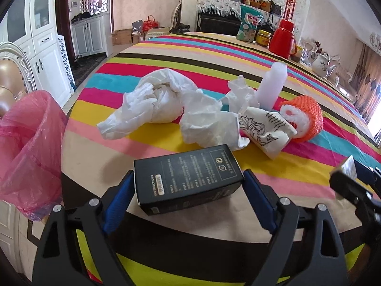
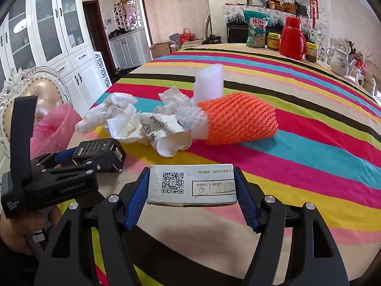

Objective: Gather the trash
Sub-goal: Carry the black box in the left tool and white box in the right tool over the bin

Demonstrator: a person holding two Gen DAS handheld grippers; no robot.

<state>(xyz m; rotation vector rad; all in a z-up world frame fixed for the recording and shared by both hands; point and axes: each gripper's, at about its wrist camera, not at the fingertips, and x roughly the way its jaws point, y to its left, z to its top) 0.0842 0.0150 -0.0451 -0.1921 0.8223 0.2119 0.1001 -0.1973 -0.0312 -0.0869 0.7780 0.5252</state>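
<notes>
My left gripper is shut on a black box and holds it over the striped tablecloth. My right gripper is shut on a white box with a QR code. A pile of trash lies beyond: a white plastic bag, crumpled tissue, a squashed printed paper cup, an orange foam net and a white foam tube. The pink trash bag hangs open at the table's left edge. The left gripper with the black box also shows in the right wrist view.
At the far right of the table stand a snack bag, a yellow-lidded jar, a red thermos and a white teapot. A padded chair stands left, by white cabinets.
</notes>
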